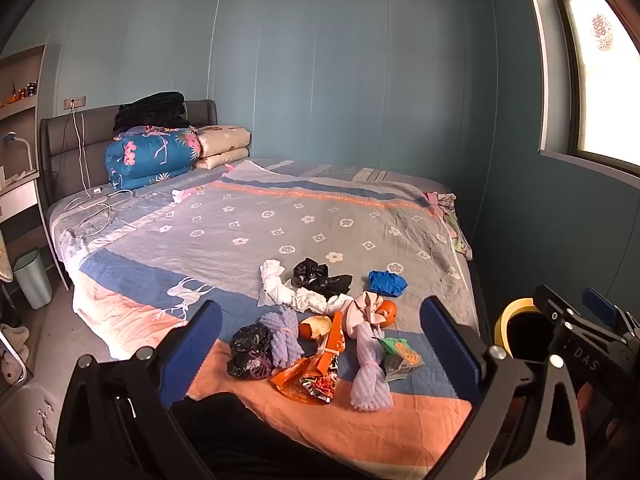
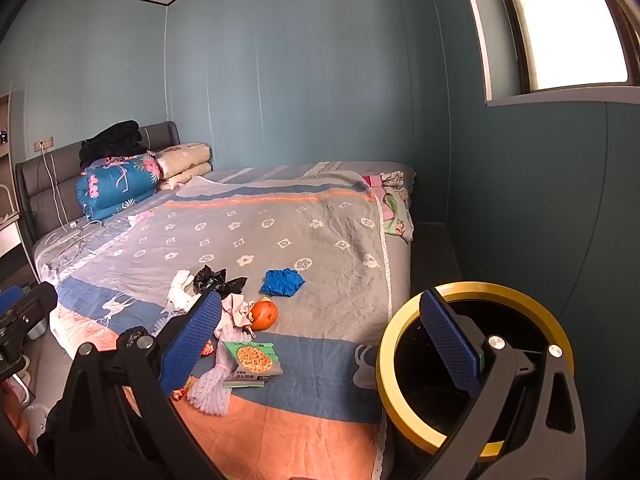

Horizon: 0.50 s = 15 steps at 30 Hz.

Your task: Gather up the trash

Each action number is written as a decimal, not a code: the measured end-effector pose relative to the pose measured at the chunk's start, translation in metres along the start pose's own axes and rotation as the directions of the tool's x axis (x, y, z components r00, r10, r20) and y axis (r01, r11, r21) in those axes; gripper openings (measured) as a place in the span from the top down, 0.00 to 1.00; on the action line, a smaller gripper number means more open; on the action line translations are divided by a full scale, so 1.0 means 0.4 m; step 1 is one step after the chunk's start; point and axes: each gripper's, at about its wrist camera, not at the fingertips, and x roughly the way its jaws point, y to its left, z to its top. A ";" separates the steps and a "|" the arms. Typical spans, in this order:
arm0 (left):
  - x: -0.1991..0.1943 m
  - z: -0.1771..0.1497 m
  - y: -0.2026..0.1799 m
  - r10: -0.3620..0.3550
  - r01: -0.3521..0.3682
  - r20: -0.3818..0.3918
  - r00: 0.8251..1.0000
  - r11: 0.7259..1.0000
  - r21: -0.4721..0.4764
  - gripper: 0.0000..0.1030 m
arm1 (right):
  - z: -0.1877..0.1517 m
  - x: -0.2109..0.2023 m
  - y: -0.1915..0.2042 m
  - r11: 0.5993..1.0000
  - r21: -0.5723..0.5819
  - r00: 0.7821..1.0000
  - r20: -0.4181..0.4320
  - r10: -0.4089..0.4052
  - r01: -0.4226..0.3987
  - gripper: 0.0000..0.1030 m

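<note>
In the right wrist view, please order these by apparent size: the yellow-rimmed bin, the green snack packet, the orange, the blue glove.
1. yellow-rimmed bin, much the largest, though nearest the camera
2. green snack packet
3. blue glove
4. orange

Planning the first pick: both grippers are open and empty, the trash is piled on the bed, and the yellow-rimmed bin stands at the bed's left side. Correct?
Not quite. The yellow-rimmed bin stands at the right side of the bed, as the right wrist view shows. The rest holds: the left gripper and right gripper are open and empty, and the trash is piled on the bed.
</note>
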 end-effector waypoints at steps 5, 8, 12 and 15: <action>0.000 0.000 0.000 0.000 0.000 0.000 1.000 1.000 0.000 0.07 | 0.002 -0.002 0.000 1.000 0.001 1.000 -0.002 0.002 -0.002 0.08; 0.000 0.000 0.000 0.001 -0.001 0.000 1.000 1.000 0.000 0.07 | 0.003 0.007 -0.005 1.000 0.001 1.000 -0.003 0.002 -0.002 0.08; 0.000 0.000 0.000 0.001 -0.001 -0.001 1.000 1.000 0.001 0.07 | 0.005 0.006 -0.001 1.000 0.002 1.000 -0.005 0.002 -0.002 0.08; 0.000 0.000 0.000 0.001 -0.001 -0.001 1.000 1.000 0.000 0.07 | -0.004 0.011 -0.014 1.000 0.002 1.000 -0.005 0.001 -0.001 0.08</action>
